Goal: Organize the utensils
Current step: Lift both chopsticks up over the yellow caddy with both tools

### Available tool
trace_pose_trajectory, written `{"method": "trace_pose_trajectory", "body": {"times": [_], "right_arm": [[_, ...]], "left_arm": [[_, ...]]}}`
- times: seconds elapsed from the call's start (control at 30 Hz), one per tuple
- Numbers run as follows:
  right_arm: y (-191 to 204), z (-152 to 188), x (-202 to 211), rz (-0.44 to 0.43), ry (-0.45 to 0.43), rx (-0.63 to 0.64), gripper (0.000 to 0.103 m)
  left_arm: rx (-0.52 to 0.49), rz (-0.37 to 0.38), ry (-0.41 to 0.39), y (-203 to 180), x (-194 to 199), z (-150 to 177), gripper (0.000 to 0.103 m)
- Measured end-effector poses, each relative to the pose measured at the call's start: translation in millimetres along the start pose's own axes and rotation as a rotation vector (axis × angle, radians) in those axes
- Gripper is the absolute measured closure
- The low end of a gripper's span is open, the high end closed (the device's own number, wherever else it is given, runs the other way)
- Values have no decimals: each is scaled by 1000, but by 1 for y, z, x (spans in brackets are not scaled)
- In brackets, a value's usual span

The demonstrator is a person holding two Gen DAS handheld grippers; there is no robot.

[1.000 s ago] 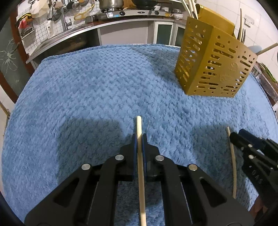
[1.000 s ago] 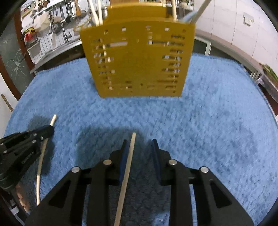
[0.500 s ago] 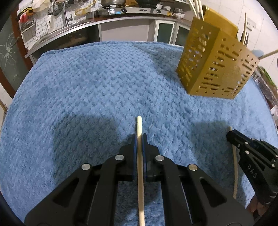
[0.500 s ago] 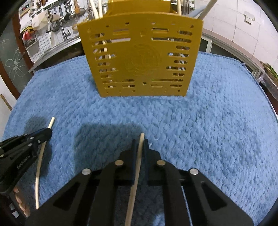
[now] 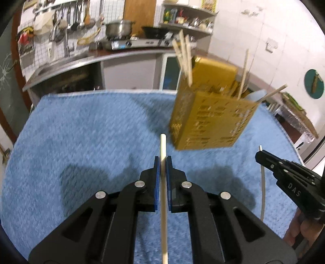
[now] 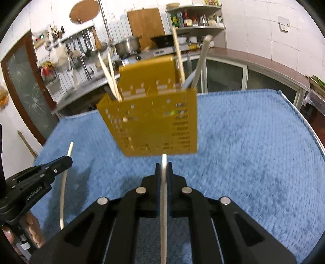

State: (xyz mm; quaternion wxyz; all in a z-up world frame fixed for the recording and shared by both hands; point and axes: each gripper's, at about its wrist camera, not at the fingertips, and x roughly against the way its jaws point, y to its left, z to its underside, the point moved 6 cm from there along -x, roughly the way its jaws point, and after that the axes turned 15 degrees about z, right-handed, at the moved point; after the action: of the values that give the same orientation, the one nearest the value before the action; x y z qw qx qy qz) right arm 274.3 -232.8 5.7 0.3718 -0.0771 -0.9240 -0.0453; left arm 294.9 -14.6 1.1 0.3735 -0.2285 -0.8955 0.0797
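My left gripper [image 5: 161, 162] is shut on a pale wooden chopstick [image 5: 163, 150] that points forward, above the blue towel. My right gripper [image 6: 163, 168] is shut on a second chopstick [image 6: 164, 162], its tip just in front of the yellow perforated utensil holder [image 6: 154, 121]. The holder [image 5: 211, 119] stands on the towel ahead and to the right of my left gripper, with several chopsticks upright in it. In the left wrist view the right gripper [image 5: 262, 155] shows at the right edge; in the right wrist view the left gripper [image 6: 67, 160] shows at the left edge.
A blue textured towel [image 5: 91, 132] covers the table. A kitchen counter with a sink, a stove and a pot [image 5: 118, 28] runs behind the table. A wall shelf with jars [image 6: 195, 18] hangs beyond it.
Both grippers rose and tilted up from the towel with their chopsticks. My right gripper closed from open onto its chopstick. The holder now sits lower and nearer in both views.
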Motion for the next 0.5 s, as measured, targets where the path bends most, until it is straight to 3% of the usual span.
{"method": "trace_pose_trajectory", "body": {"times": [0.23, 0.5], "right_arm": [[-17, -25, 24, -73, -113, -49, 98], [-30, -58, 54, -95, -267, -53, 98]], "left_arm": [[-35, 62, -74, -27, 12, -22, 98], [-86, 116, -155, -49, 15, -44, 98]]}}
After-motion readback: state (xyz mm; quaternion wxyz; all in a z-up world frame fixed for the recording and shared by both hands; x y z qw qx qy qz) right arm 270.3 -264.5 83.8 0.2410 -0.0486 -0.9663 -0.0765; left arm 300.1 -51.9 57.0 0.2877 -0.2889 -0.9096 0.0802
